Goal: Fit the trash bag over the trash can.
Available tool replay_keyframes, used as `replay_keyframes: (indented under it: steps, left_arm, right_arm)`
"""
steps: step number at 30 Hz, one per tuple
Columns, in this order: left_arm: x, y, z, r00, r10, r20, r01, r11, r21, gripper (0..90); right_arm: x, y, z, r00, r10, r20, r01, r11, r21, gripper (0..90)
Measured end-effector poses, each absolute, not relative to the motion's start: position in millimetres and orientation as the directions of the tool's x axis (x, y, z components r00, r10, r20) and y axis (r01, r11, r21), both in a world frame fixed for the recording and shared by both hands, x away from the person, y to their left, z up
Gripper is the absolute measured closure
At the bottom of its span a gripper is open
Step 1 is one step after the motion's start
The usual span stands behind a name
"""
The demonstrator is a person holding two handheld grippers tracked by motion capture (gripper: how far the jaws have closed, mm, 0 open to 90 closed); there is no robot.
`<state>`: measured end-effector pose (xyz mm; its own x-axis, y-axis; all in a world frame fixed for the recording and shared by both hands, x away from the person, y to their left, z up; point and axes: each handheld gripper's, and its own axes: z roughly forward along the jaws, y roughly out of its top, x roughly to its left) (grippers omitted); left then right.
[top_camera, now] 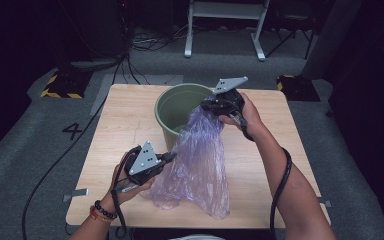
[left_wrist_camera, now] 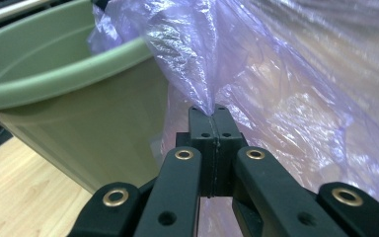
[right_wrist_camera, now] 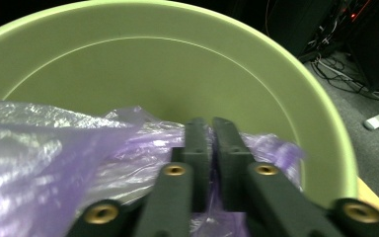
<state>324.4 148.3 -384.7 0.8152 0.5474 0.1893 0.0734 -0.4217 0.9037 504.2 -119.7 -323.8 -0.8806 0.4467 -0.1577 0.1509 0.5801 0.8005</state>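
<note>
A thin purple plastic bag (top_camera: pixel 200 160) is stretched between my two grippers over the wooden table (top_camera: pixel 125 120). Its lower part rests on the table in front of a green bin (top_camera: pixel 166 107). My left gripper (top_camera: pixel 172 156) is shut on the bag's side edge, low and close to the bin's front wall (left_wrist_camera: pixel 69 123); a fold of the film (left_wrist_camera: pixel 286 74) is pinched at the tips of that gripper (left_wrist_camera: pixel 213 112). My right gripper (top_camera: pixel 207 106) holds the bag's upper end above the bin's rim. In the right gripper view its jaws (right_wrist_camera: pixel 211 123) are shut on bunched purple film (right_wrist_camera: pixel 39 148) over the bin's hollow inside (right_wrist_camera: pixel 177 64).
The bin stands at the table's far middle. Bare wood lies to its left and right. Beyond the table are grey carpet, cables (top_camera: pixel 145 42), a white frame's legs (top_camera: pixel 225 30) and a yellow-black striped block (top_camera: pixel 62 85).
</note>
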Motion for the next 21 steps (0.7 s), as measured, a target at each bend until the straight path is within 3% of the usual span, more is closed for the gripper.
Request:
replay_keyframes:
  steps: [1,8,12,21]
  left_arm:
    - [324.4,148.4,-383.8,0.815,0.547,0.191,0.071,-0.421,0.904,90.0]
    - [325.6,149.8,-385.2,0.807,0.561,0.184,0.085,-0.418,0.904,90.0]
    - [324.9,149.6,-386.6,0.806,0.563,0.182,0.091,-0.422,0.902,90.0]
    - [325.2,148.4,-389.7,0.806,0.563,0.182,0.101,-0.435,0.895,90.0]
  right_arm:
    - [504.0,-117.6,-324.0,-0.878,0.452,-0.157,0.158,0.583,0.797,66.1]
    - [494.5,-133.7,-315.9,-0.857,0.492,-0.153,0.152,0.525,0.837,39.6]
    - [483.6,-149.1,-307.3,-0.846,0.511,-0.154,0.132,0.48,0.867,33.6]
    - [457.3,-175.6,-303.1,-0.835,0.53,-0.149,0.094,0.404,0.91,33.5]
